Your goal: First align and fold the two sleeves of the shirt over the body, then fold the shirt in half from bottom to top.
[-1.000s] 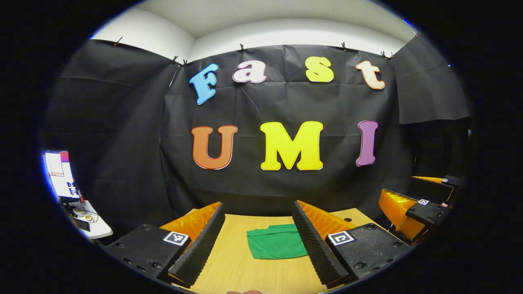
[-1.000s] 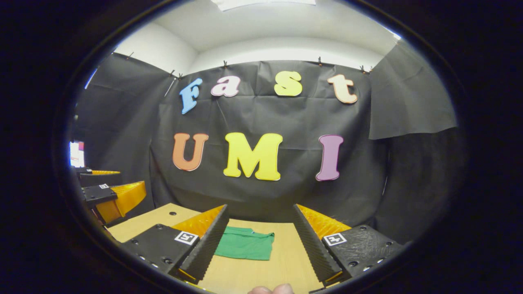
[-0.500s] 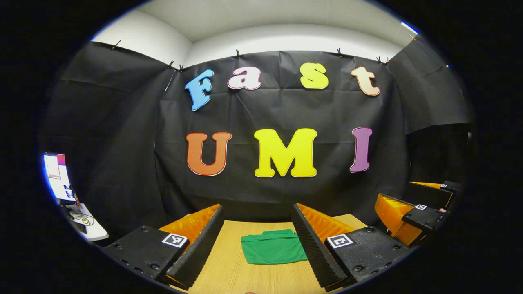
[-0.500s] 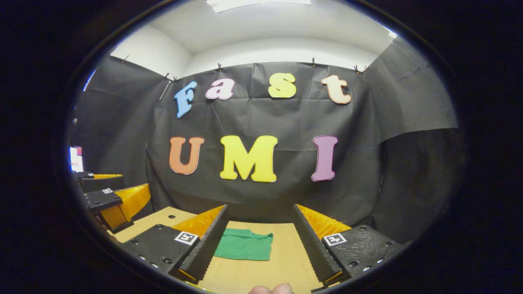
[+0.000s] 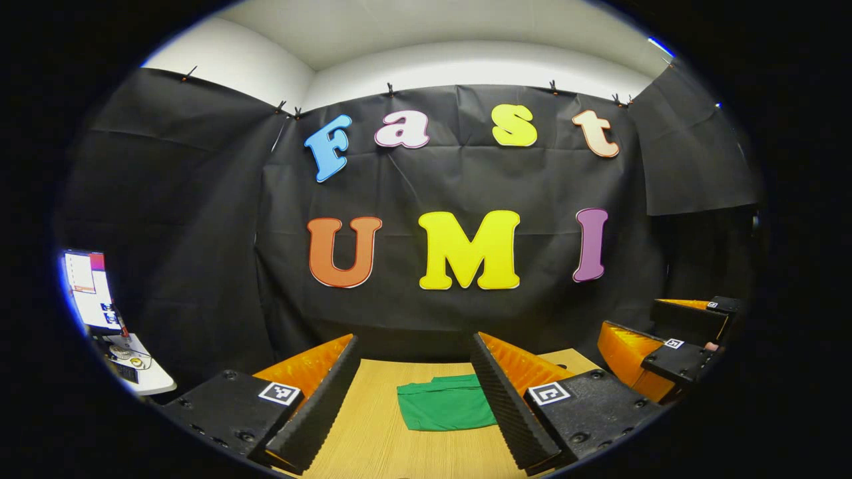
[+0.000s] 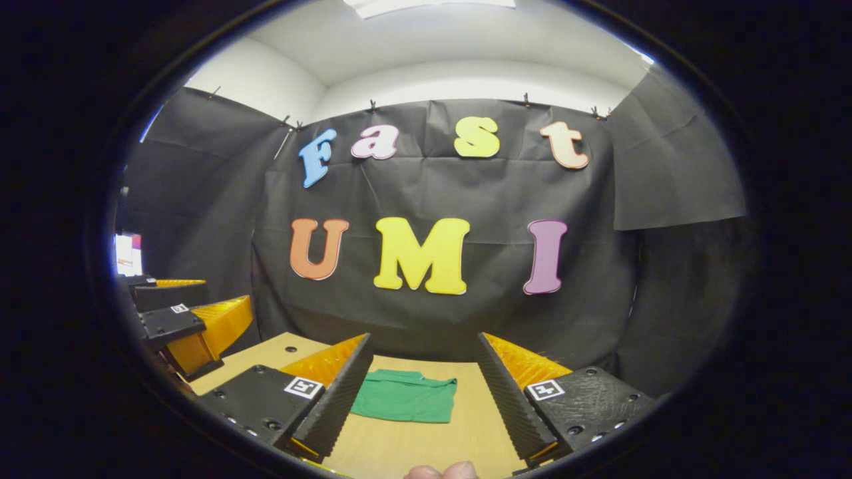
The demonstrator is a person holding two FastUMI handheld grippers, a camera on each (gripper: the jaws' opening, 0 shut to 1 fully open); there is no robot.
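Note:
A green shirt (image 5: 444, 406) lies folded into a small flat rectangle on the wooden table (image 5: 373, 439). My left gripper (image 5: 413, 340) hovers open above the table's near side, and the shirt shows between its fingers, well ahead of them. The right gripper (image 5: 665, 339) floats off to the right, with nothing in it. In the right gripper view the shirt (image 6: 406, 398) sits ahead, towards the left finger. My right gripper (image 6: 423, 339) is open and holds nothing. The left gripper (image 6: 186, 319) hangs at the left over the table's edge.
The black booth wall closes the far side of the table (image 6: 466, 426). A lit monitor (image 5: 86, 289) and a small white stand (image 5: 143, 376) with bits on it are at the far left. A person's fingertip (image 6: 442, 471) shows at the bottom edge.
Both grippers have drifted slightly while staying open above the table. The right gripper view has swung a little to the left. The shirt has not moved.

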